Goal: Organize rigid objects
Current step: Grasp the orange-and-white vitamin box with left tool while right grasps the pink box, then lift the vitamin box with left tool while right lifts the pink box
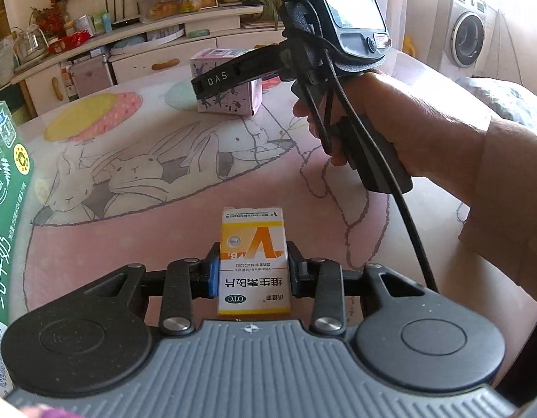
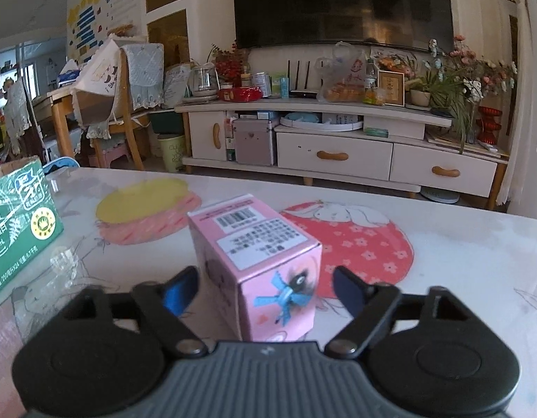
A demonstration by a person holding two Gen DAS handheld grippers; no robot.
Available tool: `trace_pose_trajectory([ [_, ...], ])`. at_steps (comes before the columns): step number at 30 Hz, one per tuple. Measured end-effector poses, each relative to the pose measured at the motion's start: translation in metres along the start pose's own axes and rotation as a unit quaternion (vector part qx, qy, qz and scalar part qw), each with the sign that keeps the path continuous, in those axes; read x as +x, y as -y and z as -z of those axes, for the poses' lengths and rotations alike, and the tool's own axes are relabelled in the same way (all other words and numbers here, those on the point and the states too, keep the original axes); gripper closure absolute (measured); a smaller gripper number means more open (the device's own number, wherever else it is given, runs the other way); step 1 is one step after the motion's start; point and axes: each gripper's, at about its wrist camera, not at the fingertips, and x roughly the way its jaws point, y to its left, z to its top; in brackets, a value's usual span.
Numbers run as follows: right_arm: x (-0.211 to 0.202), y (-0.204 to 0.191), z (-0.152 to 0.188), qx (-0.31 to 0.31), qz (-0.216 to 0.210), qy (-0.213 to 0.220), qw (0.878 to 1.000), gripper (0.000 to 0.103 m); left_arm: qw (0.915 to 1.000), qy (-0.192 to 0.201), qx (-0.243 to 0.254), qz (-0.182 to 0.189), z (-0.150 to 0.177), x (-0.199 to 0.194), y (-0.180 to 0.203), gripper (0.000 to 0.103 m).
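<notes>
My left fingers (image 1: 212, 271) are black with blue pads, around a yellow, white and orange box (image 1: 253, 261); pink box (image 2: 261, 264) bears a blue bow; tabletop (image 1: 164, 188) pink with pale rabbits
</notes>
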Motion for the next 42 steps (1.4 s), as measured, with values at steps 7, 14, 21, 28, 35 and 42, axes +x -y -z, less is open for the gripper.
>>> trace_pose_trajectory([
  [7,-0.003,-0.012,0.003,-0.013,-0.002,-0.002,1.0,0.055,0.9999,-0.001,-0.013,-0.01,-0.002,-0.001,-0.003,0.06],
  [14,-0.013,-0.025,0.008,-0.038,0.012,0.01,0.999,0.057,0.9991,-0.005,-0.036,-0.022,-0.005,0.002,-0.012,0.06],
  [21,-0.025,-0.031,0.016,-0.032,0.024,0.017,0.999,0.058,0.9981,-0.004,-0.052,-0.034,-0.007,0.006,-0.018,0.06],
  [28,-0.037,-0.04,0.024,-0.032,0.036,0.021,0.999,0.058,0.9968,-0.005,-0.07,-0.037,-0.008,0.007,-0.027,0.06],
  [35,-0.052,-0.043,0.034,-0.026,0.053,0.014,0.998,0.058,0.9955,-0.001,-0.085,-0.041,-0.009,0.005,-0.031,0.06],
  [42,-0.072,-0.047,0.043,-0.006,0.066,0.009,0.998,0.058,0.9941,0.012,-0.098,-0.045,-0.009,-0.003,-0.034,0.06],
])
